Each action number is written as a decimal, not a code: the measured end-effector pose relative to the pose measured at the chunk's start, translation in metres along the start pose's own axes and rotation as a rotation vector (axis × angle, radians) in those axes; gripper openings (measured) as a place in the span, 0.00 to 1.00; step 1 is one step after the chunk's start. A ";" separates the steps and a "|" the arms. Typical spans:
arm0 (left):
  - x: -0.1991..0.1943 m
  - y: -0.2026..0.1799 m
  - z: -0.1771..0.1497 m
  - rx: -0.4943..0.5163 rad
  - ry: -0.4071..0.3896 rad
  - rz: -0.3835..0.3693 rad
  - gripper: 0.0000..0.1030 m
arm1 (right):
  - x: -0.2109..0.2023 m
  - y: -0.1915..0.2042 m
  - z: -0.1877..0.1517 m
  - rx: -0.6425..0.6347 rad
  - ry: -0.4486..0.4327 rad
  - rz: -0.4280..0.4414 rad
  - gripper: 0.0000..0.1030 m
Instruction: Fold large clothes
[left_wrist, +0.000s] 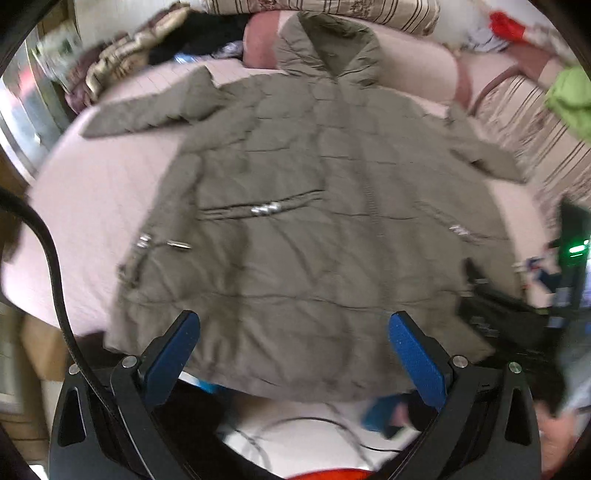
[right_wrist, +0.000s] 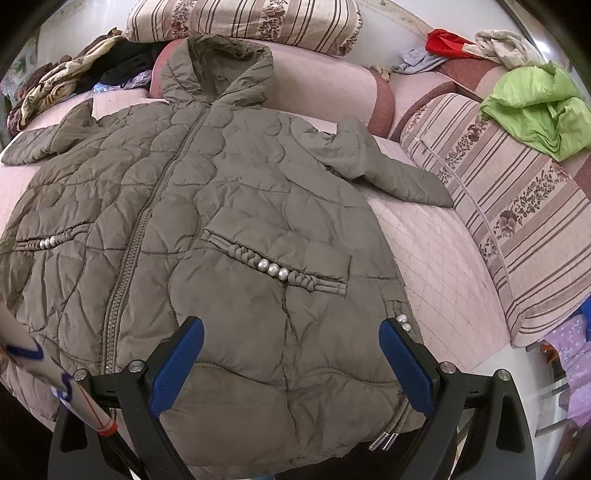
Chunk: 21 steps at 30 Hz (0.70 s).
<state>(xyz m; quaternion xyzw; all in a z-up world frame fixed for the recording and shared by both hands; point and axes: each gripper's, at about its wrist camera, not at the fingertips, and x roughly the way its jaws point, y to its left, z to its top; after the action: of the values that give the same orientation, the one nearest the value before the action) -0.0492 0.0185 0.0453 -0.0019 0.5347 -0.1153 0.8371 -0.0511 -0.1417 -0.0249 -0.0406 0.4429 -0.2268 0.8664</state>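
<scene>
An olive quilted hooded coat (left_wrist: 295, 221) lies spread flat, front up and zipped, on a pink quilted sofa-bed (left_wrist: 85, 199). Its hood points away and both sleeves stick out sideways. It also shows in the right wrist view (right_wrist: 221, 221), with pearl-trimmed pockets (right_wrist: 273, 271). My left gripper (left_wrist: 293, 325) is open and empty above the coat's hem. My right gripper (right_wrist: 291, 332) is open and empty above the hem on the coat's right half. The left wrist view is blurred.
Striped floral cushions (right_wrist: 517, 221) line the right side and the back (right_wrist: 240, 22). A green garment (right_wrist: 535, 110) and a red cloth (right_wrist: 443, 40) lie at the back right. Crumpled clothes (right_wrist: 74, 81) are piled at the back left. A black cable (left_wrist: 51, 258) hangs on the left.
</scene>
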 end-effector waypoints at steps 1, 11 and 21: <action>-0.002 0.002 0.000 -0.011 0.002 -0.025 0.99 | 0.000 0.001 0.000 -0.004 0.002 -0.003 0.95; -0.013 0.034 0.003 -0.121 -0.024 -0.126 0.99 | -0.009 0.021 0.008 -0.053 -0.005 -0.026 0.95; -0.019 0.073 0.002 -0.171 -0.111 0.027 0.99 | -0.037 0.054 0.016 -0.195 -0.058 -0.135 0.95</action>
<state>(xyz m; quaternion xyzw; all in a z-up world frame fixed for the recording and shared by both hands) -0.0416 0.0931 0.0541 -0.0725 0.4955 -0.0580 0.8636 -0.0381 -0.0792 -0.0019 -0.1608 0.4340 -0.2395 0.8535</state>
